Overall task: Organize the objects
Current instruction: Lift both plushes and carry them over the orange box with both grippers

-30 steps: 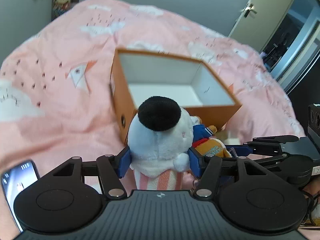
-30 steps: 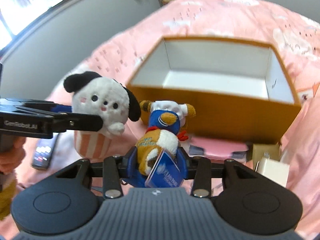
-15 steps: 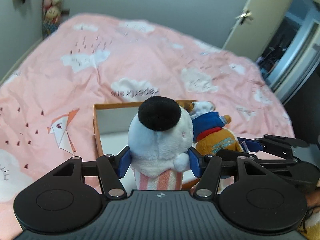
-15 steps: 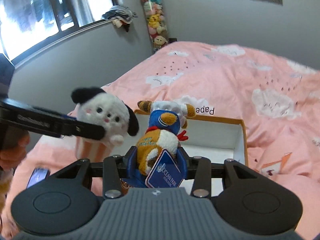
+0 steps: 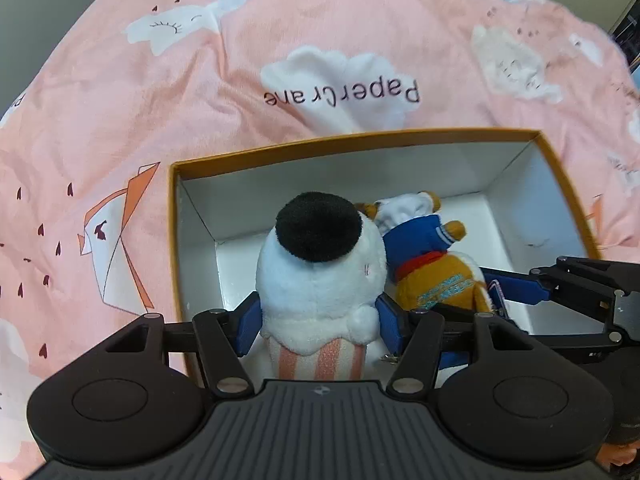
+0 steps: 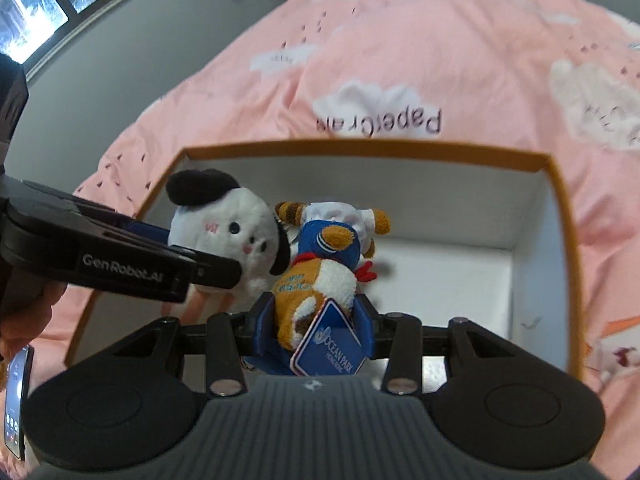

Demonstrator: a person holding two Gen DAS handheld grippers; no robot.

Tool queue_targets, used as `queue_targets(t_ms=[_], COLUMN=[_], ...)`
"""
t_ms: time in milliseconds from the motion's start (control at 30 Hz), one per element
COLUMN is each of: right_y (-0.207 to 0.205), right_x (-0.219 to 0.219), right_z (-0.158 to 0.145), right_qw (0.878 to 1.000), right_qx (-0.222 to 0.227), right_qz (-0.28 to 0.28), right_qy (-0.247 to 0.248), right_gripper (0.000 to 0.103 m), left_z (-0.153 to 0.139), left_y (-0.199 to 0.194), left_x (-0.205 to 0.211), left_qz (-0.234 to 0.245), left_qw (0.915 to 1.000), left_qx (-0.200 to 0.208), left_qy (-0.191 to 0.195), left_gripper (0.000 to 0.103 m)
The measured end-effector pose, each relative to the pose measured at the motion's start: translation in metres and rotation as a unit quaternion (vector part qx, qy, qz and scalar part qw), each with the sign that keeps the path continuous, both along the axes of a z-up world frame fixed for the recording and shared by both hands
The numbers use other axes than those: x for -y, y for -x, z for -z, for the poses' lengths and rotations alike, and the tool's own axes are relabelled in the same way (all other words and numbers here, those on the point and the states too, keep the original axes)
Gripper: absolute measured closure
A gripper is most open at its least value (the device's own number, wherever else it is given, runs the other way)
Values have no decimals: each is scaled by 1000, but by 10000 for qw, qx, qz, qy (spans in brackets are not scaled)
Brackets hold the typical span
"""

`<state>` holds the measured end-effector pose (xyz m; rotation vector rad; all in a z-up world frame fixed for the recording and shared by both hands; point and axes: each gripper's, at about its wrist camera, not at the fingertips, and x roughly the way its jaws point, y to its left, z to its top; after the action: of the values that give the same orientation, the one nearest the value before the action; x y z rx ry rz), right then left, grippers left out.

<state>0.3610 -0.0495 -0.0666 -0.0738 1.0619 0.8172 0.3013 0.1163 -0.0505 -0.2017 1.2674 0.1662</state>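
**Two plush toys held over the open box, ready for lowering**

Your left hand-held gripper [image 5: 318, 320] is clenched on the white plush dog [image 5: 320, 276]; your right hand-held gripper [image 6: 314, 322] grasps the orange plush in a blue jacket [image 6: 320, 280]. Both toys hang inside the rim of the orange box [image 5: 352, 140] on the pink bed cover [image 5: 160, 100], the two touching side by side. Lower each until it rests on the white floor ahead of the pads, then release. Keep the card tag [image 6: 330, 346] clear of the pads, since it could snag.
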Motion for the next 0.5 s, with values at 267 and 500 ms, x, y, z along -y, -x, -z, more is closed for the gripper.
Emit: queue_targets(t_ms=[267, 500], right_y=[-16, -21], right_x=[-12, -23], right_z=[20, 27], right_qw=[9982, 9966], right_qx=[-563, -695], right_qz=[-150, -211], right_qy=[113, 395], right_gripper=[58, 57], left_z=[24, 31], left_y=[-14, -20], left_x=[7, 8], left_qz=[135, 398], left_qw=[9974, 9944], left_qx=[-399, -379], left_qy=[-587, -900], left_gripper=[33, 29])
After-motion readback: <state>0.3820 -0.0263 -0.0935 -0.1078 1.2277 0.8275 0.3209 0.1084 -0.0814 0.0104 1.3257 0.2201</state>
